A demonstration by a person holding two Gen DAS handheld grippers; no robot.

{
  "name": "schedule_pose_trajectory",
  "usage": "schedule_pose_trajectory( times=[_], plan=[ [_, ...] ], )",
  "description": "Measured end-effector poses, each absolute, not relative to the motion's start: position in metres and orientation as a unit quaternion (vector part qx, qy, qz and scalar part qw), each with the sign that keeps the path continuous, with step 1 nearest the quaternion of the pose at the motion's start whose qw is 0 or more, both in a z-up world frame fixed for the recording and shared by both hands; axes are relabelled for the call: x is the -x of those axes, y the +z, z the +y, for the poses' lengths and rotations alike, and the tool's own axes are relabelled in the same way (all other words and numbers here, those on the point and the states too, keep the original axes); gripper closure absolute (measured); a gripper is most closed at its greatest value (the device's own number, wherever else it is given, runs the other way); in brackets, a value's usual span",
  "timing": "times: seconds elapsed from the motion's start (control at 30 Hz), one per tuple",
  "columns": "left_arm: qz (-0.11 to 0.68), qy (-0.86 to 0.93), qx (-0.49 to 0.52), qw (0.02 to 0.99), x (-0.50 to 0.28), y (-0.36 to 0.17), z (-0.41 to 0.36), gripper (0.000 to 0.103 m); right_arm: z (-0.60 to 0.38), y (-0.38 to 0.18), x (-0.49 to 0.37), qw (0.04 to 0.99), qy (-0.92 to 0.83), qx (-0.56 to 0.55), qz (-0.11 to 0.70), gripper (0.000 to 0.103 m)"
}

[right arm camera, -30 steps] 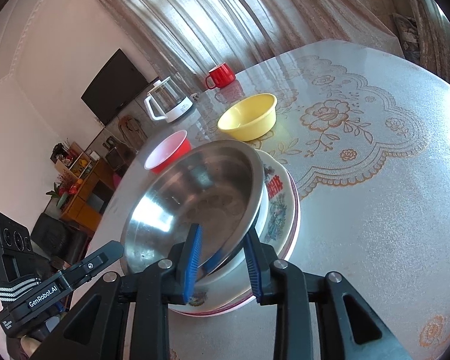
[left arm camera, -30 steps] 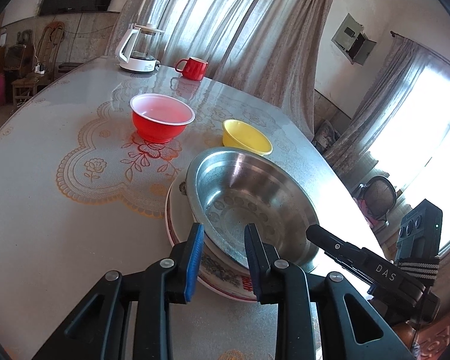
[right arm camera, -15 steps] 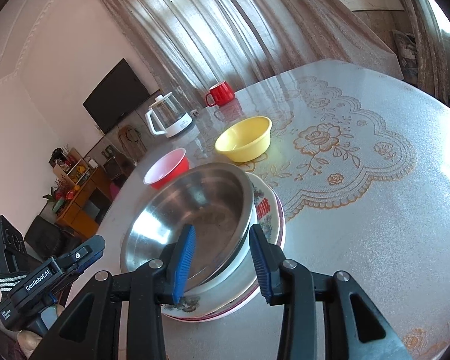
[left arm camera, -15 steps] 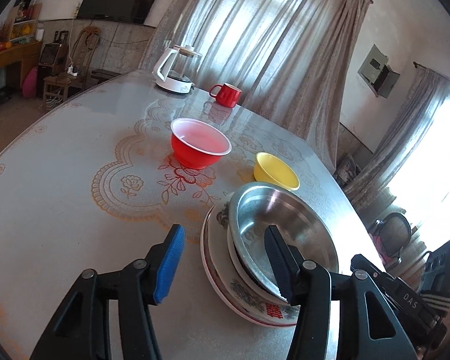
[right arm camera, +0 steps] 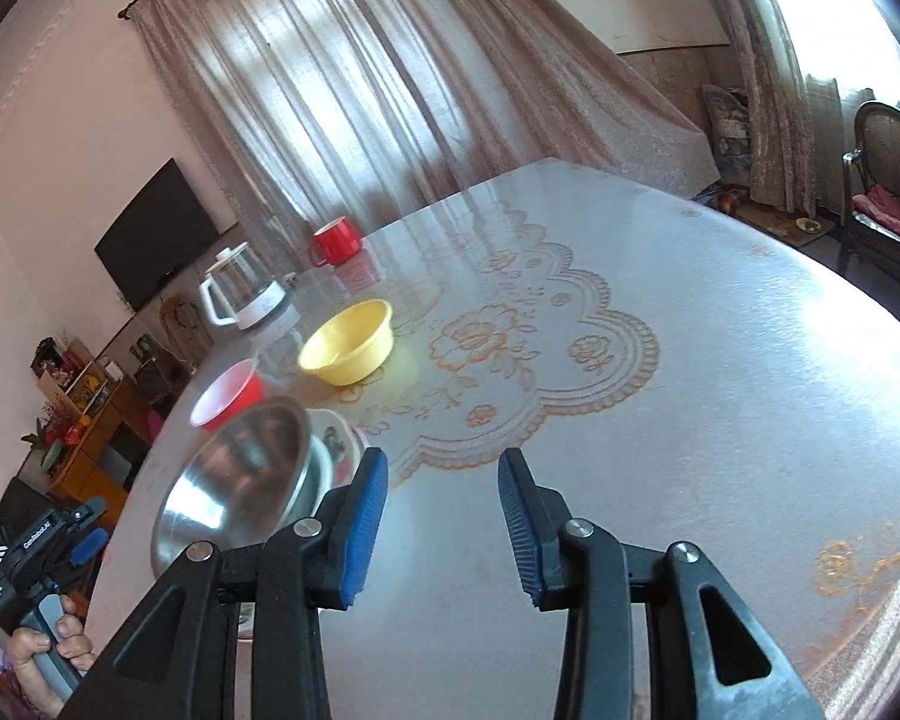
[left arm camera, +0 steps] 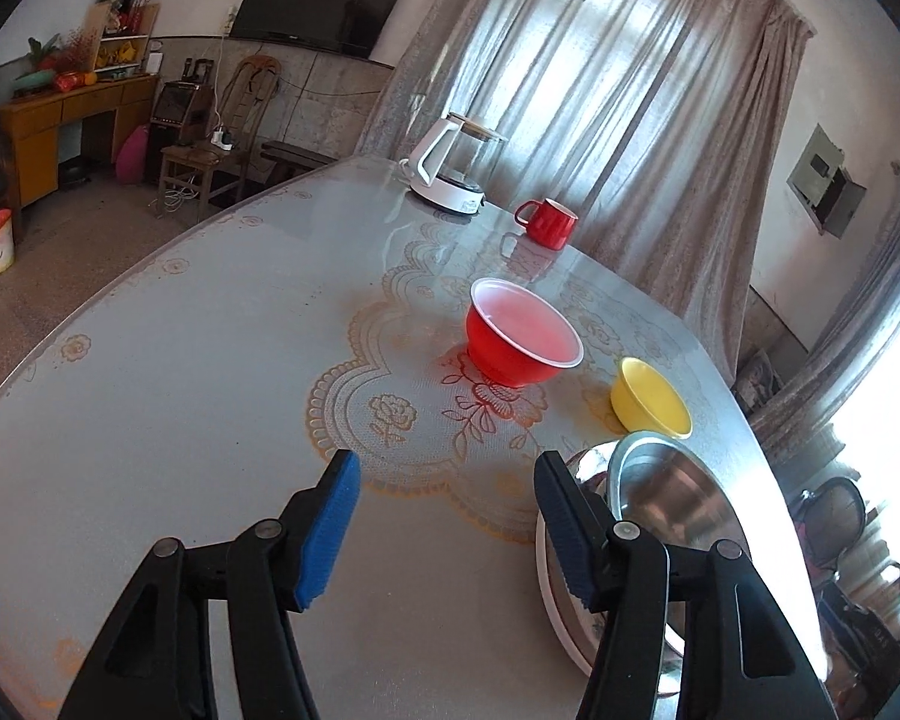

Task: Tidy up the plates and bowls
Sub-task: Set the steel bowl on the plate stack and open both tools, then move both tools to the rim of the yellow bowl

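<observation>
A steel bowl (left arm camera: 672,498) (right arm camera: 240,480) rests tilted in a patterned white plate (left arm camera: 551,606) (right arm camera: 339,441) on the table. Beyond the stack stand a red bowl (left arm camera: 519,342) (right arm camera: 228,399) and a yellow bowl (left arm camera: 651,399) (right arm camera: 348,342). My left gripper (left arm camera: 447,468) hangs left of the stack, its jaws opening with only bare table between them. To the right of the stack my right gripper (right arm camera: 443,468) is open and holds nothing; the plate's rim shows just beside its left finger.
At the table's (left arm camera: 210,360) far end are a white kettle (left arm camera: 450,171) (right arm camera: 243,288) and a red mug (left arm camera: 549,222) (right arm camera: 336,240). A hand (right arm camera: 42,654) holds the other gripper at the lower left. A chair (right arm camera: 888,180) stands past the table's right edge.
Both grippers let go of the steel bowl's rim and opened. The left one swung off to the left of the stack, the right one off to the right. The bowl stays in the plate.
</observation>
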State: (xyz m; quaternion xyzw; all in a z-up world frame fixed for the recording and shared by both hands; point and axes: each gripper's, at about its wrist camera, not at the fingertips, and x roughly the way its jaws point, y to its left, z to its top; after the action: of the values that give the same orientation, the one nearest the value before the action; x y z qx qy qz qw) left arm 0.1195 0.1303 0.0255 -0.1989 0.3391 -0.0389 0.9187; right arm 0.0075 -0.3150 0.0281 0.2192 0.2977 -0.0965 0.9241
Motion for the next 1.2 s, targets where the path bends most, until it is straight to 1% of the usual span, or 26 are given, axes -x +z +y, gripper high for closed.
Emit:
schedule_pose_trajectory(
  times=[0.13, 0.3, 0.4, 0.47, 0.57, 0.67, 0.8, 0.9, 0.93, 0.97, 1.03, 1.07, 1.2],
  plan=[
    [0.343, -0.074, 0.15, 0.924, -0.12, 0.027, 0.11, 0.043, -0.347, 0.028, -0.001, 0.914, -0.161, -0.226, 0.298, 0.065],
    [0.354, -0.118, 0.095, 0.923, -0.122, 0.029, 0.082, 0.045, -0.351, 0.023, -0.012, 0.916, -0.15, -0.224, 0.298, 0.065],
    [0.365, -0.132, 0.089, 0.917, -0.125, 0.028, 0.074, 0.051, -0.344, 0.017, -0.026, 0.916, -0.121, -0.226, 0.31, 0.065],
    [0.373, -0.137, 0.092, 0.913, -0.128, 0.026, 0.073, 0.059, -0.337, 0.013, -0.035, 0.914, -0.102, -0.228, 0.319, 0.065],
    [0.378, -0.142, 0.094, 0.91, -0.133, 0.026, 0.072, 0.064, -0.327, 0.007, -0.047, 0.912, -0.076, -0.234, 0.329, 0.065],
    [0.384, -0.152, 0.09, 0.906, -0.14, 0.028, 0.07, 0.067, -0.32, 0.003, -0.058, 0.912, -0.051, -0.233, 0.335, 0.065],
    [0.394, -0.169, 0.082, 0.9, -0.154, 0.034, 0.063, 0.067, -0.309, 0.003, -0.076, 0.912, -0.008, -0.226, 0.343, 0.065],
    [0.397, -0.183, 0.065, 0.897, -0.167, 0.038, 0.053, 0.07, -0.3, 0.004, -0.09, 0.911, 0.023, -0.215, 0.352, 0.07],
    [0.397, -0.187, 0.059, 0.897, -0.171, 0.04, 0.049, 0.07, -0.296, 0.005, -0.095, 0.913, 0.03, -0.205, 0.353, 0.074],
    [0.398, -0.193, 0.053, 0.895, -0.177, 0.043, 0.045, 0.07, -0.293, 0.006, -0.1, 0.915, 0.036, -0.194, 0.351, 0.081],
    [0.404, -0.211, 0.044, 0.889, -0.188, 0.046, 0.036, 0.07, -0.289, 0.008, -0.11, 0.918, 0.048, -0.18, 0.349, 0.087],
    [0.407, -0.218, 0.04, 0.886, -0.195, 0.048, 0.032, 0.07, -0.288, 0.008, -0.117, 0.918, 0.052, -0.178, 0.35, 0.089],
    [0.419, -0.232, 0.008, 0.878, -0.221, 0.052, 0.012, 0.072, -0.292, 0.005, -0.147, 0.912, 0.078, -0.183, 0.36, 0.089]
  ],
)
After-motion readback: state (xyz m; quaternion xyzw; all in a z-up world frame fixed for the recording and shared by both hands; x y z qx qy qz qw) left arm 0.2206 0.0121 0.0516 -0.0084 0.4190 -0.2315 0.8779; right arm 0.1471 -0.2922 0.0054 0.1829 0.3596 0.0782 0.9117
